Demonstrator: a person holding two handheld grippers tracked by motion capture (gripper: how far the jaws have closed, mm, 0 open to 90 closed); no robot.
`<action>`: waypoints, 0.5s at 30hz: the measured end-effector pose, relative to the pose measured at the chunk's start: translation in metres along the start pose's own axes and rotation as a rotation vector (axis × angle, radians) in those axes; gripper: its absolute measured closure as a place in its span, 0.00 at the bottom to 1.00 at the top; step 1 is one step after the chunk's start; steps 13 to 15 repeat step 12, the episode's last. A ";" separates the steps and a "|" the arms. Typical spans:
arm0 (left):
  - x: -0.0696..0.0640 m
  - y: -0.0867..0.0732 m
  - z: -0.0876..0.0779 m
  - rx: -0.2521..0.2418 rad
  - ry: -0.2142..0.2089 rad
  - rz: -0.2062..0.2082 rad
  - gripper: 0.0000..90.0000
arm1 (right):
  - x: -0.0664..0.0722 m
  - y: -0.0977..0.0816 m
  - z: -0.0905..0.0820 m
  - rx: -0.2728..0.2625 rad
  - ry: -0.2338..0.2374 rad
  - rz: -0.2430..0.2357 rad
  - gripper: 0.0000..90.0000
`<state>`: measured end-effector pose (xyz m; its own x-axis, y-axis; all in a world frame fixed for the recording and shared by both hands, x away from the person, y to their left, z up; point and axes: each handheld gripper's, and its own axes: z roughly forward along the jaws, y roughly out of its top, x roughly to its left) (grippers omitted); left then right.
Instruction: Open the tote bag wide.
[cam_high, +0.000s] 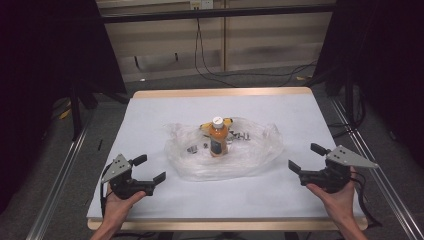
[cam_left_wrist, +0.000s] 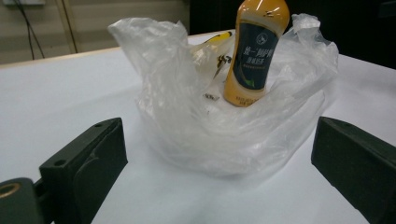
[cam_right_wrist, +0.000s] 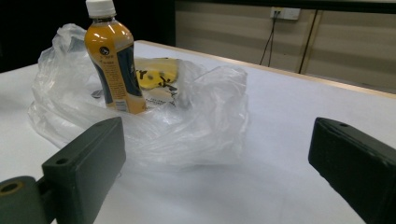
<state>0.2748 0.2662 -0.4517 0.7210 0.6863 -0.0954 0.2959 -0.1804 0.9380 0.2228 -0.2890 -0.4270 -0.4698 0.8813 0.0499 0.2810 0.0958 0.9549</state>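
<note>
A plastic bag (cam_high: 225, 150) lay at the middle of the worktop (cam_high: 150, 115). In it a bottle (cam_high: 218, 137) stood upright, with a packet (cam_high: 222, 122) behind it and small clips (cam_high: 192, 148) to its left and right.

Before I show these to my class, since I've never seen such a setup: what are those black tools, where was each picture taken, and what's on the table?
A person holds a two-jaw gripper in each hand: the left gripper and the right gripper. Both are open and hold nothing.

One picture comes from a camera above the table. The other two come from cameras riding on each gripper, looking along its black jaws.

On the table lies a crumpled clear plastic bag. An orange bottle with a white cap stands upright in it, beside a yellow package and some small items too small to identify.
</note>
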 end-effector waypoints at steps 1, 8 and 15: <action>-0.001 -0.001 -0.004 -0.005 0.019 -0.003 0.04 | 0.000 -0.002 -0.005 0.004 -0.008 0.007 0.04; -0.010 -0.013 -0.029 -0.004 0.046 -0.011 0.03 | 0.002 -0.013 -0.032 -0.021 -0.068 0.045 0.02; -0.014 -0.017 -0.034 0.034 0.068 0.011 0.03 | 0.007 -0.018 -0.043 -0.023 -0.062 0.049 0.03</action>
